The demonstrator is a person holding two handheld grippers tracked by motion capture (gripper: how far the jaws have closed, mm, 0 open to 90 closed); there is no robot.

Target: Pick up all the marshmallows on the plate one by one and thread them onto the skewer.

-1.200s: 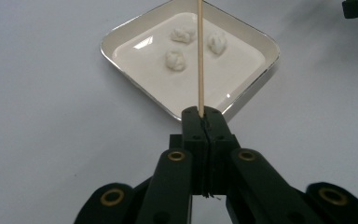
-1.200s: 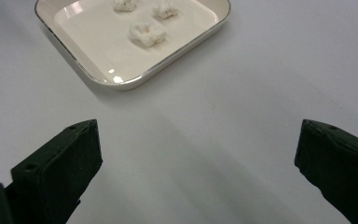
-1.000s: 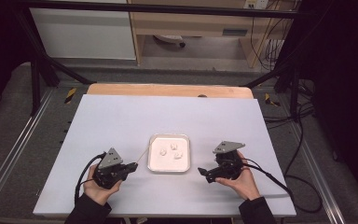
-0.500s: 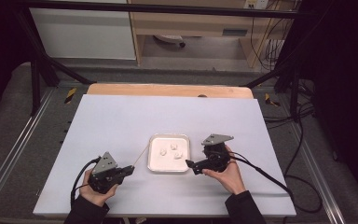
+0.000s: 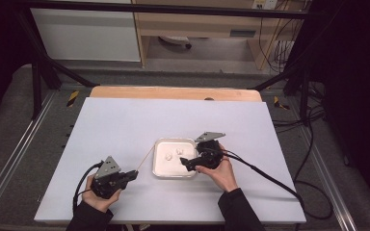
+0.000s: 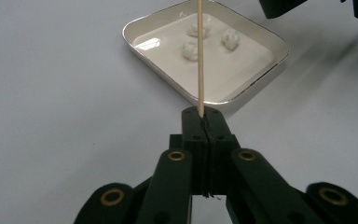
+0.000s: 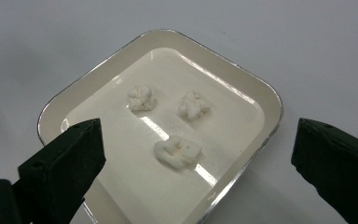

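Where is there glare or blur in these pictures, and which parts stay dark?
Right gripper view: bright glare streaks on the glossy tray, sharp popcorn pieces, soft jaws at the edges. Left gripper view: glare on the tray's near corner, the skewer sharp. High view: evenly lit table, dark surroundings.

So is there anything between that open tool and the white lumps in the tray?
Nothing visible. The right tool hangs open over the tray, with the three lumps lying bare between and beyond its jaws. The skewer in the left tool points at the tray from the other side.
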